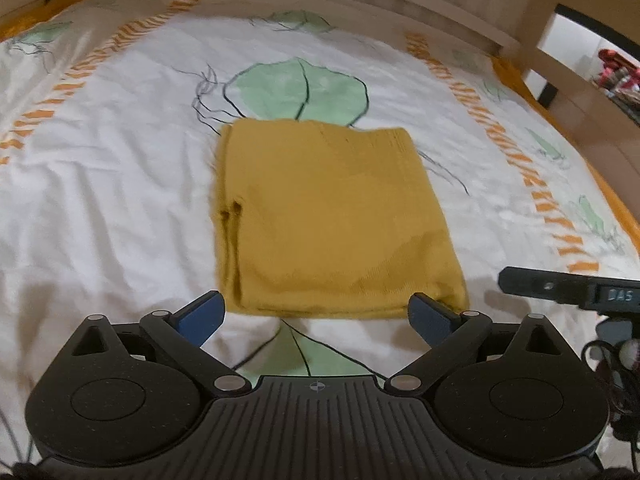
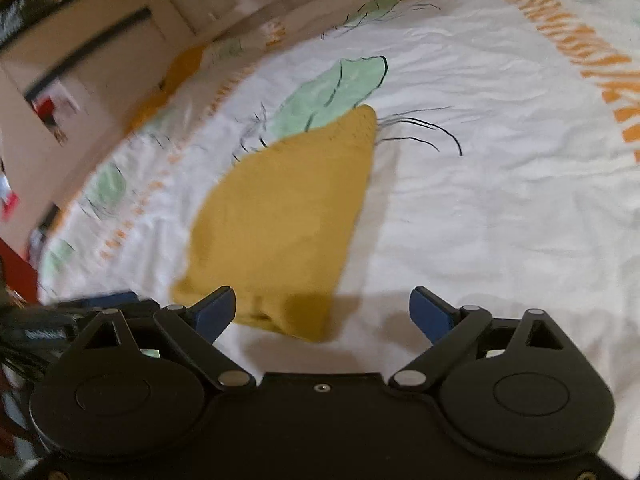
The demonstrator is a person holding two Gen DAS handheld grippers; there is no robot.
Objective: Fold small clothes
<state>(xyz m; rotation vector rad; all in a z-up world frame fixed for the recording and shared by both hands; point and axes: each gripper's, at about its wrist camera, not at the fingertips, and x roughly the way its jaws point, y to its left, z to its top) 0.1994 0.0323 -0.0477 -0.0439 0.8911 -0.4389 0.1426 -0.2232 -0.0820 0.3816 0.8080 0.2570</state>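
Seen from the left wrist camera, the left gripper [image 1: 316,318] has its two blue-padded fingers [image 1: 202,316] spread wide apart, with nothing between them. Just beyond their tips lies the folded mustard-yellow garment [image 1: 336,216], a neat, roughly square stack resting flat on the bedsheet [image 1: 100,184]. The garment's near edge spans the gap between the fingers, and the right-hand finger overlaps its near right corner; whether it touches cannot be told. The sheet is white, printed with green leaves and orange dashed stripes. Behind the garment runs a pale wooden bed frame [image 1: 460,4]. To the right of the garment, the dark body of the other tool pokes into view.

From the right wrist camera, the right gripper [image 2: 324,314] also stands wide open and empty, angled downward toward the bed. The garment [image 2: 288,216] sits ahead and to the left, its near corner lying between the fingers nearer the left pad [image 2: 214,314], under the tool's shadow. Bare white sheet [image 2: 500,220] stretches to the right of the garment. This view is blurred.
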